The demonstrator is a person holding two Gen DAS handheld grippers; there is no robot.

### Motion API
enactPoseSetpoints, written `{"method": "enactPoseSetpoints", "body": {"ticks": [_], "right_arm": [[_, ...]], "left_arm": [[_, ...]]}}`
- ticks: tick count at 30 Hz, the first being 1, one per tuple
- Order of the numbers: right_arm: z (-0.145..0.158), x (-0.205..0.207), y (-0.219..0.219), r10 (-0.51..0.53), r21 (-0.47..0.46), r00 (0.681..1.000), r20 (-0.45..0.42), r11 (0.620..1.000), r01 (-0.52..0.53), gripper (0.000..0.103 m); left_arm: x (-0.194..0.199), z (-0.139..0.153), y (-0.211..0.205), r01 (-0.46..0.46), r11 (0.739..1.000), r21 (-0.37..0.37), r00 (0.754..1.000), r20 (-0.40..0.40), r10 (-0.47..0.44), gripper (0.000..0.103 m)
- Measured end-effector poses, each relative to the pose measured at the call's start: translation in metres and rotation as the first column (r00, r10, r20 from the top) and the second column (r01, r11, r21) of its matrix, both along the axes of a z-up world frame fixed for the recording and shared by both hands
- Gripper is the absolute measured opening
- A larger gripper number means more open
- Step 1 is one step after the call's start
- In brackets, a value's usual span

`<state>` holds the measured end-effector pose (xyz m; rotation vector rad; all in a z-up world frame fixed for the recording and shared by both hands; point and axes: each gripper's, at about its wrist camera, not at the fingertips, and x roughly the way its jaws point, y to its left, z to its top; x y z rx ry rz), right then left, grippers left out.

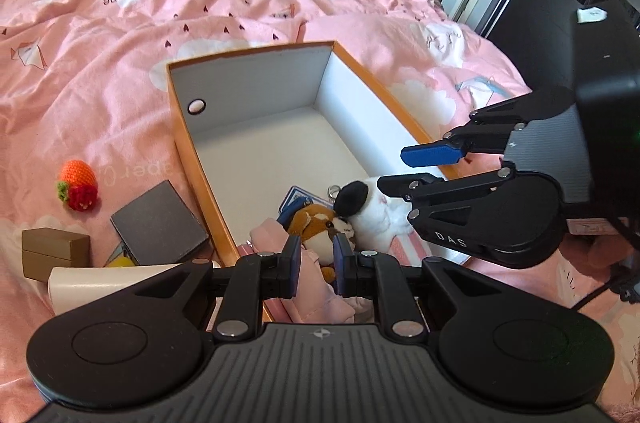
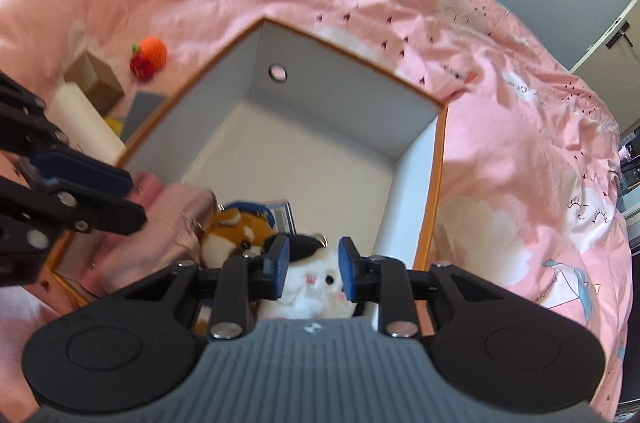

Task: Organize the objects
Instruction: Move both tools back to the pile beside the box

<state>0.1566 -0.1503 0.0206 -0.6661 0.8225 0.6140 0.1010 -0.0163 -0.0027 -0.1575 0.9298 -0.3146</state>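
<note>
The orange-edged box [image 1: 256, 127] sits on the pink bedspread [image 1: 120, 35], its near end already holding a white plush [image 2: 316, 287], a brown plush [image 1: 316, 223], a pink cloth [image 1: 276, 235] and a blue card pack [image 1: 298, 201]. Over it, the left gripper [image 1: 316, 265] hangs with jaws parted, gripping nothing; the right gripper [image 2: 314, 269] frames the white plush, jaws apart, contact unclear. Waiting beside the box: crochet fruit [image 1: 78, 185], grey pad [image 1: 160, 223], brown block [image 1: 54, 251], white cylinder [image 1: 108, 283]. Roughly half done, I'd judge.

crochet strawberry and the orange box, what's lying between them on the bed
In the left wrist view, a dark grey flat box lies on the pink bedding between the crochet strawberry and the orange box, close against the box's outer wall.
</note>
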Motion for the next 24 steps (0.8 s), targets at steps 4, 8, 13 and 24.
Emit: {"method": "enactPoseSetpoints", "body": {"ticks": [4, 8, 13, 24], "right_arm": [[0.02, -0.011, 0.002, -0.015, 0.112, 1.0, -0.011, 0.994, 0.016, 0.042], [0.028, -0.024, 0.013, -0.005, 0.172, 1.0, 0.015, 0.985, 0.003, 0.056], [0.028, -0.033, 0.03, 0.002, 0.256, 0.999, 0.042, 0.967, -0.013, 0.058], [0.02, -0.053, 0.071, 0.101, 0.358, 0.993, 0.057, 0.927, -0.115, 0.074]], "left_arm": [[-0.006, 0.007, 0.009, -0.027, 1.0, -0.006, 1.0, 0.009, 0.027, 0.024], [-0.012, 0.013, 0.021, -0.075, 0.997, 0.027, 0.997, 0.028, 0.074, 0.025], [-0.021, 0.019, 0.039, -0.136, 0.989, 0.061, 0.989, 0.069, 0.131, 0.025], [-0.036, 0.025, 0.11, -0.304, 0.949, 0.08, 0.949, 0.112, 0.294, 0.036]]}}
